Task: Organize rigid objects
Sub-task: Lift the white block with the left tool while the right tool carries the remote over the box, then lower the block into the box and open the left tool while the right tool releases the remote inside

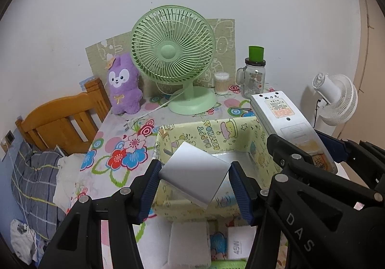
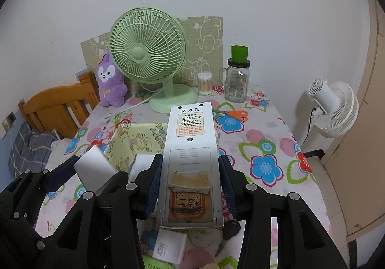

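A flowered table (image 2: 272,148) carries a yellow fabric bin (image 1: 240,134); above the bin's right side the right gripper (image 2: 190,182) pinches a long white remote (image 2: 190,148), back upward; the left gripper (image 1: 195,172) clamps a small white block (image 1: 195,172) over the bin's opening.

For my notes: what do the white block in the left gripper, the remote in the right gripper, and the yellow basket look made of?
White block: likely foam, matte, with no markings; rigid plastic is possible. Remote: hard plastic, silvery-white, with a moulded battery cover, screw holes and paper labels. Yellow basket: printed fabric lining, soft and slightly wrinkled at the rim; what lies under it cannot be seen.
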The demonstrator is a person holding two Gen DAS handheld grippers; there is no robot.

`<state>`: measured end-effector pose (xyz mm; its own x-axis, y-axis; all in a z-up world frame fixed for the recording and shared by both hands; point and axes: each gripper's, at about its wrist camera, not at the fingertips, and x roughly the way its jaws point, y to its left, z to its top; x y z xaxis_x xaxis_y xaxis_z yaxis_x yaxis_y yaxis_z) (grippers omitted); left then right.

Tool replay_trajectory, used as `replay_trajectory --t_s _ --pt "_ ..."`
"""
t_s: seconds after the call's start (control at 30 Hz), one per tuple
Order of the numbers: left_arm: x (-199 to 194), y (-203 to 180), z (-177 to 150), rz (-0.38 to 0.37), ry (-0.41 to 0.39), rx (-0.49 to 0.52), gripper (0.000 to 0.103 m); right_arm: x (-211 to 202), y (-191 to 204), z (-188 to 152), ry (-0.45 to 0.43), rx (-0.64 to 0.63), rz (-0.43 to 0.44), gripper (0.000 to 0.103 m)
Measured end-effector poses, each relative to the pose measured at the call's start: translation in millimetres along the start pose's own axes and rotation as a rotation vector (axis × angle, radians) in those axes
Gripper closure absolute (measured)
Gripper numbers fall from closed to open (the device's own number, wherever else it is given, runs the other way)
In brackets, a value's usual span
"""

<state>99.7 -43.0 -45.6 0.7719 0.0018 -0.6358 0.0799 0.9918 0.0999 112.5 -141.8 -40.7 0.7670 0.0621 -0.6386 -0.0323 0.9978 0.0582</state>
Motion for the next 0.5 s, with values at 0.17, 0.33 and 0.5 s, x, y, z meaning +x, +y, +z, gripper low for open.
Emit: replay_trajectory --t_s 0.17,0.33,0.5 --pt "18 3 6 0.004 0.012 0.001 0.043 17 1 6 0.008 0.004 -0.003 0.054" --pt "39 4 8 -0.002 0.037 0.003 0.043 39 0 8 0.036 0.011 -0.015 0.054" --pt "58 3 8 -0.003 0.062 0.008 0.043 59 -1 8 0.062 0.015 -0.033 0.054"
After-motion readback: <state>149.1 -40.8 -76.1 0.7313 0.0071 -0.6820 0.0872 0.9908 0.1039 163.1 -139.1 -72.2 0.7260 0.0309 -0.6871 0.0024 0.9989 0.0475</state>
